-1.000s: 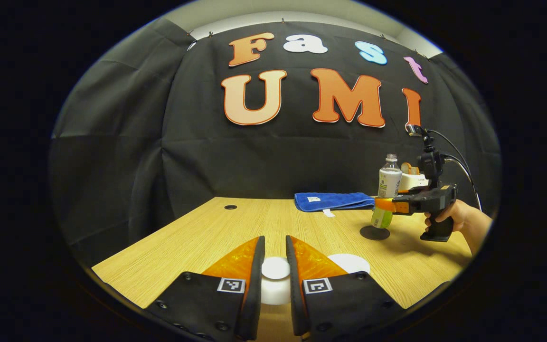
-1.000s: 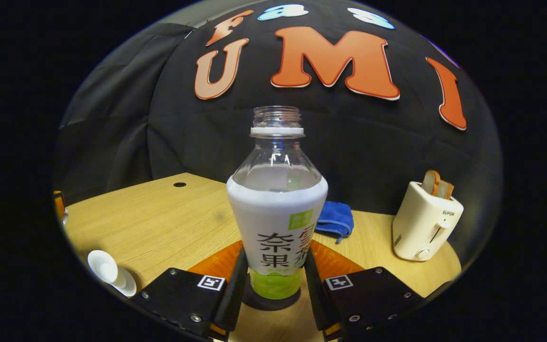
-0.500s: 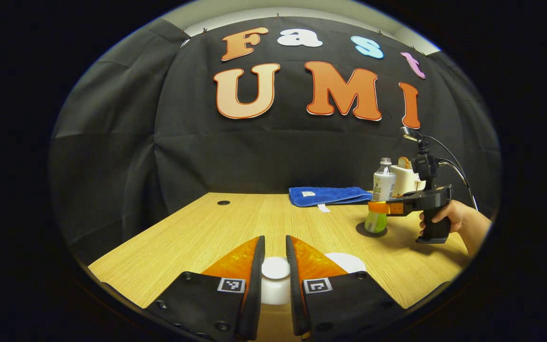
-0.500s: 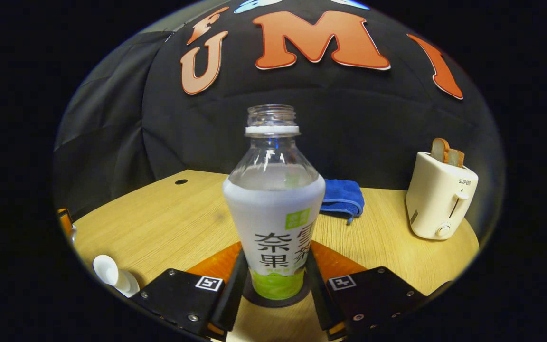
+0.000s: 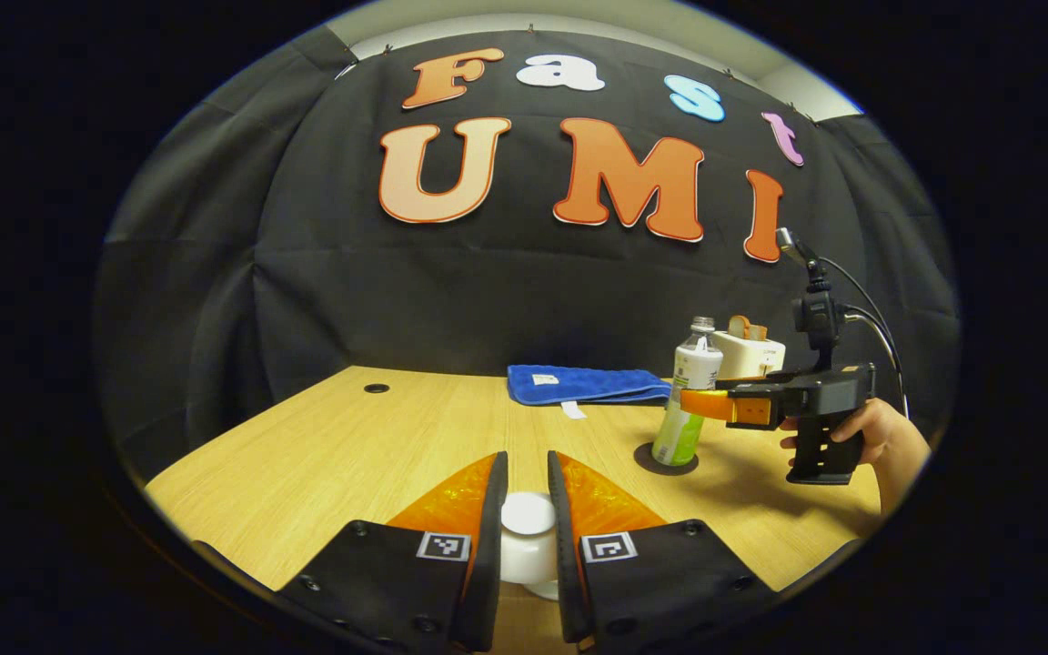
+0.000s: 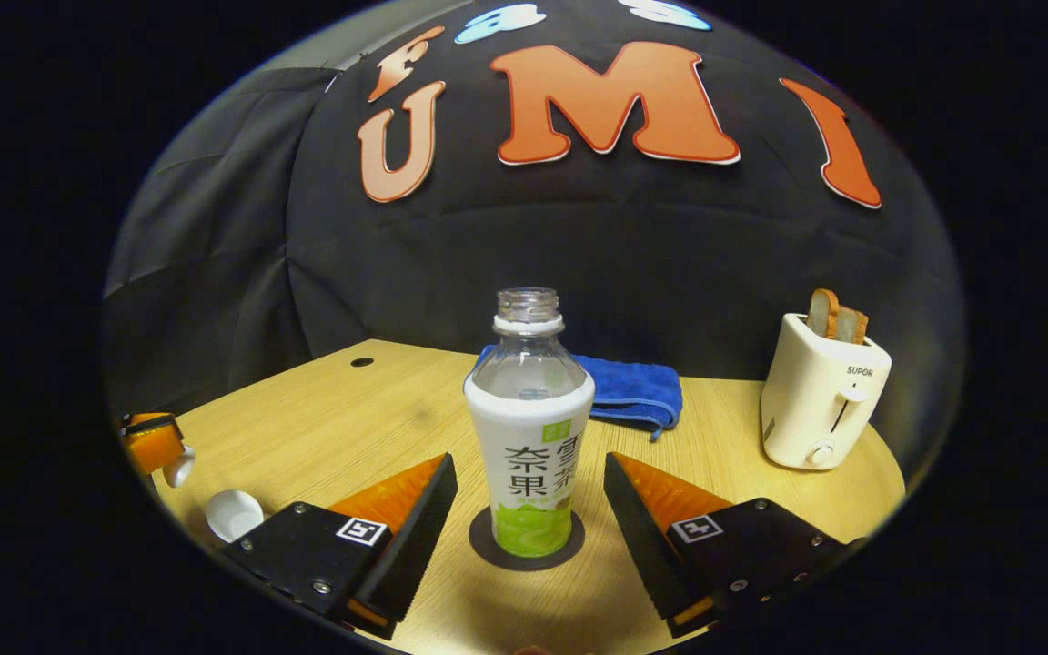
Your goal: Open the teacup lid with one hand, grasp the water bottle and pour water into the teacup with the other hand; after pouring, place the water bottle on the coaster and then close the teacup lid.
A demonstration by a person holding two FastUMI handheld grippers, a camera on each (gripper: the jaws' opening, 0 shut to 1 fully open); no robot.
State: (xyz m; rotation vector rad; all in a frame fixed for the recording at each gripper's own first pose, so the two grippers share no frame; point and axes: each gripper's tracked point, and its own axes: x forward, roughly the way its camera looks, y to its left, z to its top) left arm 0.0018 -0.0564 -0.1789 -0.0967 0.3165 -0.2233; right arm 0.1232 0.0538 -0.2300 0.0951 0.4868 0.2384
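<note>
A clear water bottle [image 6: 529, 437] with a white and green label stands uncapped and upright on the dark round coaster [image 6: 488, 557]. My right gripper [image 6: 529, 466] is open, one finger on each side of the bottle and apart from it. In the left gripper view that gripper [image 5: 701, 403], held by a hand [image 5: 879, 437], sits just right of the bottle [image 5: 683, 400]. My left gripper [image 5: 527, 473] is shut on the white teacup lid [image 5: 529, 514] by its knob. The right gripper view shows the white teacup [image 6: 233, 514] at far left, with the left gripper [image 6: 151, 441] above it.
A folded blue cloth [image 6: 633, 387] lies at the back of the wooden table [image 6: 324, 418]. A cream toaster [image 6: 820, 400] with bread slices stands at the back right. A small dark hole [image 5: 376, 388] marks the table's far left.
My right gripper set the bottle down on the coaster, opened, and drew back from it. My left gripper shifted a little, still holding the lid.
</note>
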